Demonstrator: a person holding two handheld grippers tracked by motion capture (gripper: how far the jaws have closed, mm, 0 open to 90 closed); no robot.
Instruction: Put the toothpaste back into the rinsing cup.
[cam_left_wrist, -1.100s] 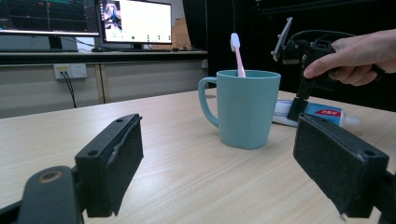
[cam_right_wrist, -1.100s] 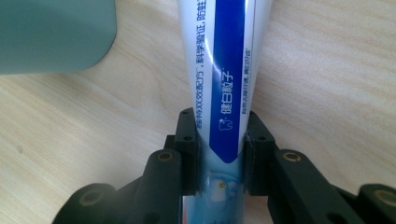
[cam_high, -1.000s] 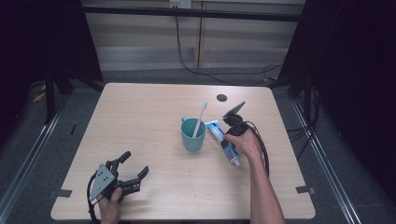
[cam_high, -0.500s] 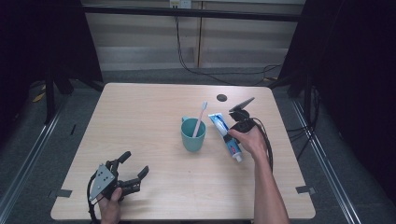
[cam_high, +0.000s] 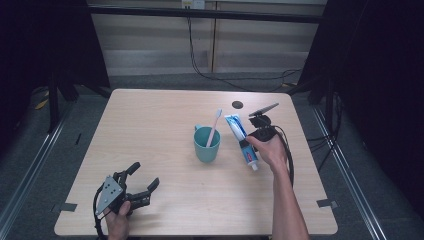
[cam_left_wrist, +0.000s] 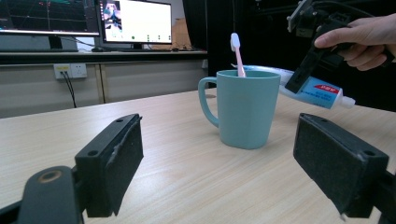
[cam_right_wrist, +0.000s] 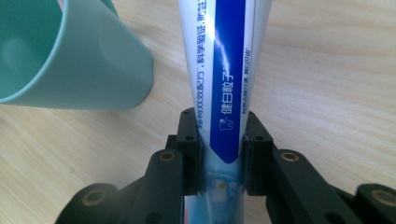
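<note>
Black hand-held gripper (cam_high: 141, 186), grey plate, black cable

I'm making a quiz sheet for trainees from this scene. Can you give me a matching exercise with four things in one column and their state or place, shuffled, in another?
Things:
1. toothbrush
2. toothpaste tube
3. left gripper
4. mug

States or places:
A. jaws wide open, nothing between them, near the table's front left corner
B. stands upright on the table, teal, with a handle
C. leans inside the mug, head up
D. clamped between the jaws of the right gripper, lifted off the table beside the mug

Pairs: 1-C, 2-D, 3-A, 4-B
</note>
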